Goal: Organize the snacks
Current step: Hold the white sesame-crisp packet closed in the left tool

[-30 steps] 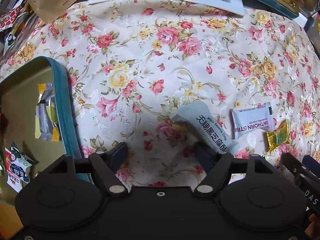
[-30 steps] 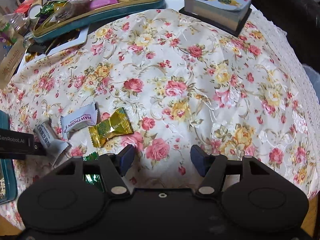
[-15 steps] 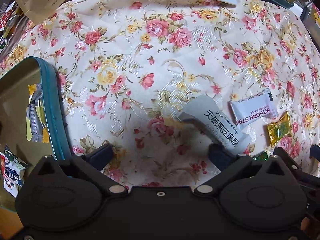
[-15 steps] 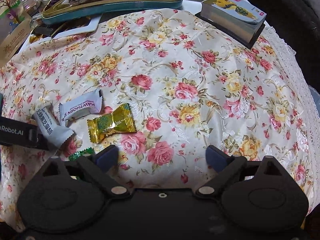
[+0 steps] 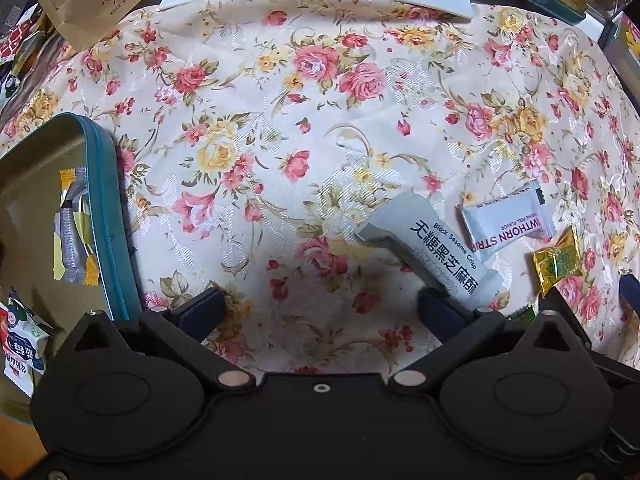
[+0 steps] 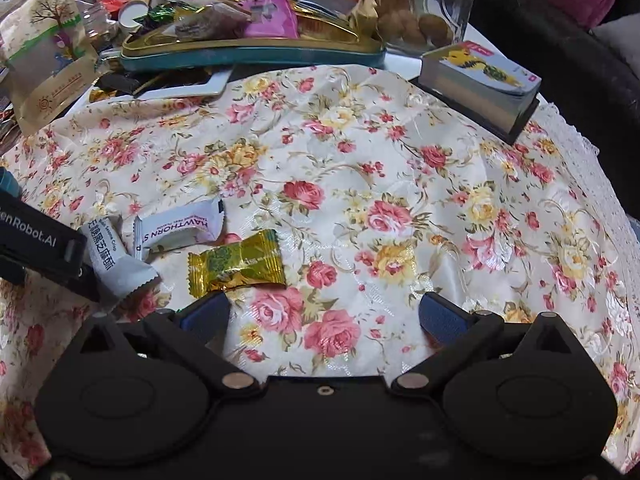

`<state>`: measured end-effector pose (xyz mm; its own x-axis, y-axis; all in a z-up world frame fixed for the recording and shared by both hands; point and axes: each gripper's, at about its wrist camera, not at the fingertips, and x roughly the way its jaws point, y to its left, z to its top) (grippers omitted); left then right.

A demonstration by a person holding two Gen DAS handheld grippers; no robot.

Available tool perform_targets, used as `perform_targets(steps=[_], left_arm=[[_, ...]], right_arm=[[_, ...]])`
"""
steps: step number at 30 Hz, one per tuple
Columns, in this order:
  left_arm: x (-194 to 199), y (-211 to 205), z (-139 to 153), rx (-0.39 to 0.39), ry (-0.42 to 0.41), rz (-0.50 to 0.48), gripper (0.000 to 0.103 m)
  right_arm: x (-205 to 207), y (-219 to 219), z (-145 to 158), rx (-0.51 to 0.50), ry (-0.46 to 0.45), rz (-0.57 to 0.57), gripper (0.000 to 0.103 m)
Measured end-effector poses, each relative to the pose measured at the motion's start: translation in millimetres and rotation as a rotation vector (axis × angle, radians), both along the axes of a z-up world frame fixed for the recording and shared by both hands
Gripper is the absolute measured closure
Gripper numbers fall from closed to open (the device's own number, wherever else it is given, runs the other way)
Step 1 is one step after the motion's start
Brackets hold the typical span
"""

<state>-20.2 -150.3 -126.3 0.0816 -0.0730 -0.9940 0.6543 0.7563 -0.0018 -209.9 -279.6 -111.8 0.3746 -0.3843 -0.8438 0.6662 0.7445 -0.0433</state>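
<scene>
Snacks lie loose on the floral tablecloth (image 5: 320, 112): a grey sesame crisp packet (image 5: 432, 248) sits right of centre in the left wrist view, with a white hawthorn strip packet (image 5: 506, 224) just beside it to the right and a gold-wrapped candy (image 5: 558, 260) further right, near the frame's edge. The left gripper (image 5: 320, 308) points down at the cloth with its jaws spread wide and nothing between them; its right fingertip (image 5: 440, 312) is at the lower end of the sesame crisp packet, though whether it touches cannot be told. At the left edge of that view a teal-rimmed tin (image 5: 108, 216) holds a yellow and silver wrapper (image 5: 74, 228) and, lower down, a small white packet (image 5: 22, 348). In the right wrist view the right gripper (image 6: 324, 312) also stands wide open over bare cloth, its left fingertip (image 6: 206, 314) just below the gold-wrapped candy, with the hawthorn strip packet and sesame crisp packet to the upper left of it. A black body marked "Robot.AI" (image 6: 36, 240) enters from the left edge beside the sesame packet. Across the top of this view sit a second teal tin heaped with sweets (image 6: 252, 54), a brown paper bag (image 6: 48, 68) at upper left, and a stack of cards (image 6: 480, 76) at upper right.
</scene>
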Motion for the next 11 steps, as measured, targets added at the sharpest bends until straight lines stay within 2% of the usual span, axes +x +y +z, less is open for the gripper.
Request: perform_targets(steps=[4, 11], left_arm=[[-5, 5, 1, -0.027, -0.032, 0.02, 0.0], [-23, 20, 2, -0.114, -0.139, 0.056, 0.0]], right_arm=[[-8, 8, -5, -0.067, -0.06, 0.042, 0.0], [-21, 22, -13, -0.178, -0.148, 0.065, 0.0]])
